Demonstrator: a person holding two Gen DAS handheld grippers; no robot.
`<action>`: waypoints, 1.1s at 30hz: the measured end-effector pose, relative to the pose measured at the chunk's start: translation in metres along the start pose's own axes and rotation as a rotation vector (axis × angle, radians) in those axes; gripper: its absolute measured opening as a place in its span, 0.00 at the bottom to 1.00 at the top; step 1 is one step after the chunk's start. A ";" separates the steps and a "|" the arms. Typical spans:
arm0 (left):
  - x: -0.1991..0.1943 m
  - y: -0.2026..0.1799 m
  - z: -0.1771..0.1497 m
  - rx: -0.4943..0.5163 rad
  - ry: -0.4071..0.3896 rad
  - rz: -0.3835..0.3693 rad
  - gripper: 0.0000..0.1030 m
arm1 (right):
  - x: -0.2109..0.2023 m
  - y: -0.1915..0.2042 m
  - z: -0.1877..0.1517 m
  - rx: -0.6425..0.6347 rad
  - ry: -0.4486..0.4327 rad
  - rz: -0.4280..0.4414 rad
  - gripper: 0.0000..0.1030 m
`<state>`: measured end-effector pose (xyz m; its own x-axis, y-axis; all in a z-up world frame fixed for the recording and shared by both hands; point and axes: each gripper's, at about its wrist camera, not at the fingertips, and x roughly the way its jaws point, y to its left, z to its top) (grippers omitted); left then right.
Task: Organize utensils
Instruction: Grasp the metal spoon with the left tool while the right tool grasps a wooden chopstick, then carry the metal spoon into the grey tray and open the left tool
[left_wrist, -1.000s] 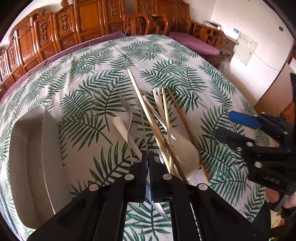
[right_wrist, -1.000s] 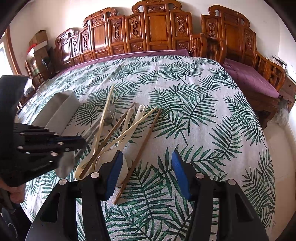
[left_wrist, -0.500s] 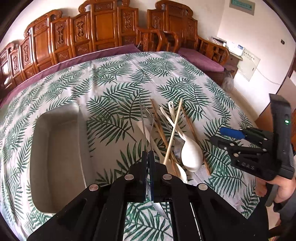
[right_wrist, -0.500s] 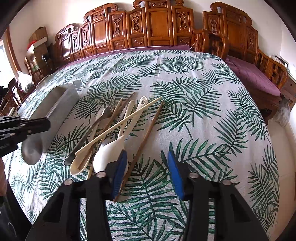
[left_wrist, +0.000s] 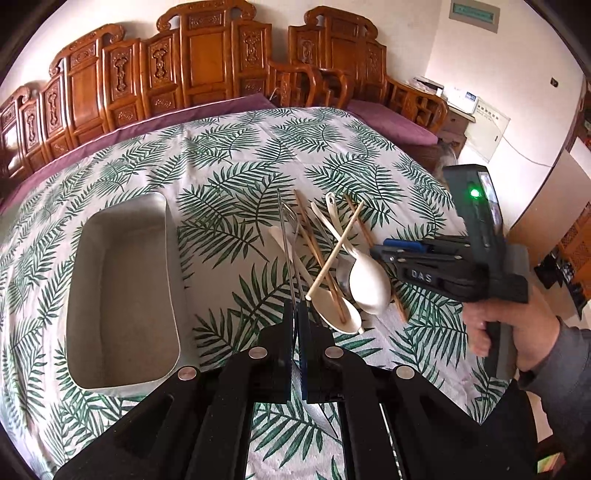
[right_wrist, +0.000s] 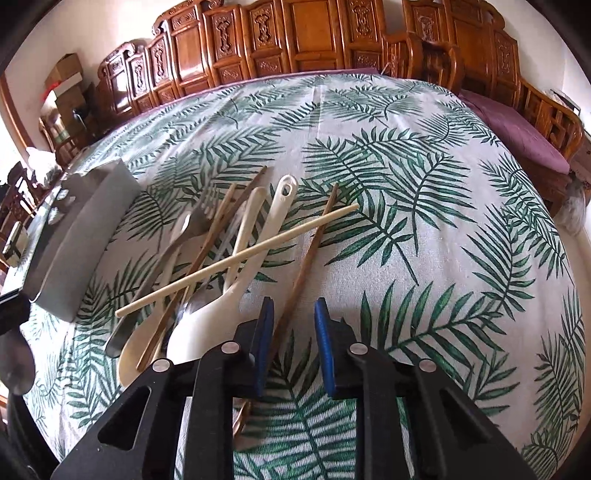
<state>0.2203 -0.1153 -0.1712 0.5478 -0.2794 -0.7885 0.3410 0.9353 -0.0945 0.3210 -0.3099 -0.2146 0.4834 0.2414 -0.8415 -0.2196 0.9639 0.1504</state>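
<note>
Left gripper (left_wrist: 295, 314) clamps thin metal utensil (left_wrist: 286, 243); right gripper (right_wrist: 293, 317) jaws closing around brown chopstick (right_wrist: 314, 243); tray (left_wrist: 122, 288) beside pile.

Left wrist view: tray (left_wrist: 122, 295) left of centre on the tablecloth (left_wrist: 229, 155), utensil pile (left_wrist: 332, 258) right of it, apart; chopstick (left_wrist: 334, 254) lies across the spoons (left_wrist: 369, 284); carved bench (left_wrist: 184, 74) along the top, behind the table
</note>
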 end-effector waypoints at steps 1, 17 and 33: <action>0.000 0.000 -0.001 -0.003 0.001 -0.002 0.02 | 0.001 0.001 0.001 -0.005 0.004 -0.008 0.21; -0.024 0.016 -0.002 -0.031 -0.047 -0.003 0.02 | -0.019 -0.036 0.001 0.037 0.041 -0.209 0.05; -0.038 0.078 0.001 -0.079 -0.064 0.076 0.02 | -0.071 0.022 0.026 -0.044 -0.077 -0.119 0.05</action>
<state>0.2268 -0.0316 -0.1479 0.6187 -0.2177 -0.7548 0.2369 0.9678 -0.0850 0.3040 -0.3024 -0.1375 0.5719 0.1348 -0.8092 -0.1925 0.9809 0.0274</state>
